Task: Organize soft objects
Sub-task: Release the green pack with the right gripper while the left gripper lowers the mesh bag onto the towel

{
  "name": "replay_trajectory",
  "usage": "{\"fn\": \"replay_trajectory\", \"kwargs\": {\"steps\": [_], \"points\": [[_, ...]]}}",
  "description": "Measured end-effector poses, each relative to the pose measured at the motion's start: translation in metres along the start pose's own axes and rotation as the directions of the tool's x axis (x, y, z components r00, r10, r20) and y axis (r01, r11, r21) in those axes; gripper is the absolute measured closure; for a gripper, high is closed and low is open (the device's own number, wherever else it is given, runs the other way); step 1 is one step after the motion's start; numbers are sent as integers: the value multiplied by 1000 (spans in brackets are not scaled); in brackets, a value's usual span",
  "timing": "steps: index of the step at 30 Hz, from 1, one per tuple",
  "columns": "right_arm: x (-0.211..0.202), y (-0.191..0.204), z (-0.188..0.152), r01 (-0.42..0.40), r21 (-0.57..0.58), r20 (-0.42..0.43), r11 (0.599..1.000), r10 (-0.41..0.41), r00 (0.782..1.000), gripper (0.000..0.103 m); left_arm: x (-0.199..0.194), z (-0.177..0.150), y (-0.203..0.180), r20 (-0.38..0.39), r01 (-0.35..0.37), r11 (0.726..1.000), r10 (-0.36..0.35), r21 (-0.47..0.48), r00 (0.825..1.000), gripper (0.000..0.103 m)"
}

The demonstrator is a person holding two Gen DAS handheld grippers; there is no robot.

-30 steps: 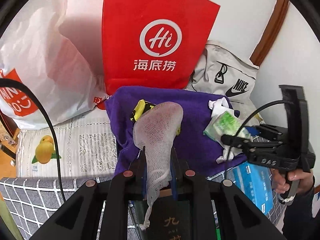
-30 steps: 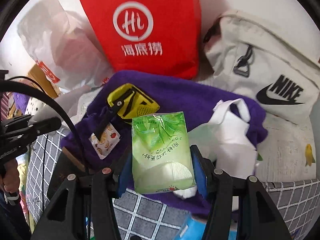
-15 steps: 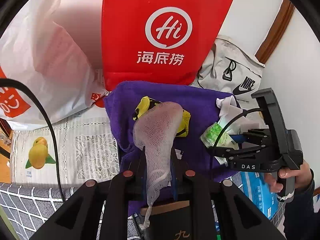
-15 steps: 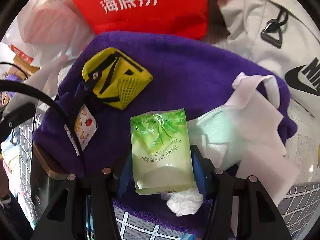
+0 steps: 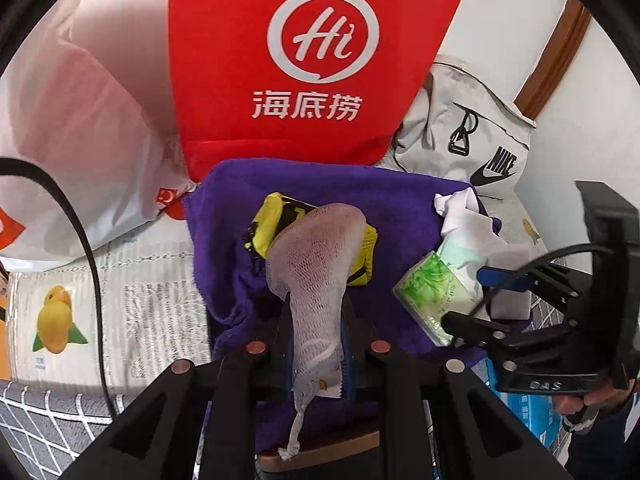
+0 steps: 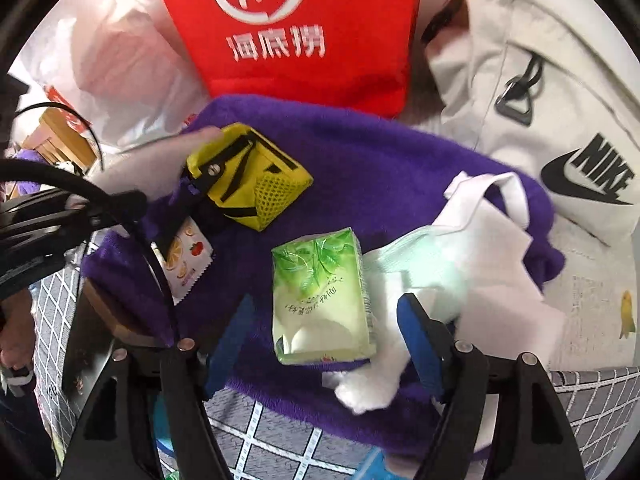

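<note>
My left hand-held gripper (image 5: 316,344) is clenched tight on a white mesh pouch (image 5: 316,264), held over the purple towel (image 5: 400,200) above the yellow bag (image 6: 248,176). My right hand-held gripper (image 6: 320,328) has jaws opening; the green tissue pack (image 6: 320,296) lies on the towel between them, pads clear of it.

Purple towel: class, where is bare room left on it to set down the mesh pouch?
On the purple towel, the free patch lies between the red bag, the yellow pouch and the white bag. It is crowded nearer, around the green tissue pack and snack sachet.
</note>
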State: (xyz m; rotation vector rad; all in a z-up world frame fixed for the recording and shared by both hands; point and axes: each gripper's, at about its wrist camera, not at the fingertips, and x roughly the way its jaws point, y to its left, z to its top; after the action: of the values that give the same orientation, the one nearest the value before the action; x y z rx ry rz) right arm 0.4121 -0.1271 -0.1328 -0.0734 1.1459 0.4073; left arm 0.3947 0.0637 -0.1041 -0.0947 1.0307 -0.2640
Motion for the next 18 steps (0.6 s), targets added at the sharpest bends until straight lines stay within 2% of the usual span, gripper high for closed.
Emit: {"fn": "replay_trajectory", "kwargs": {"steps": [7,9,12,18], "points": [[-34,-16,-7,-35,77,66,996,30,997,29,14,4,-13,-20,1,1000,-1,28,1000,86],[-43,-19,-8,-47,100,83,994,39,996,29,19,4,-16,-32,-11,999,12,44,999,86],[-52,-26,-15,-53,126,92,991,42,995,29,29,2,-21,-55,-64,995,69,80,996,86],[-59,-35,-25,-70,162,110,984,53,993,29,42,3,-23,-92,-59,995,66,82,994,86]]}}
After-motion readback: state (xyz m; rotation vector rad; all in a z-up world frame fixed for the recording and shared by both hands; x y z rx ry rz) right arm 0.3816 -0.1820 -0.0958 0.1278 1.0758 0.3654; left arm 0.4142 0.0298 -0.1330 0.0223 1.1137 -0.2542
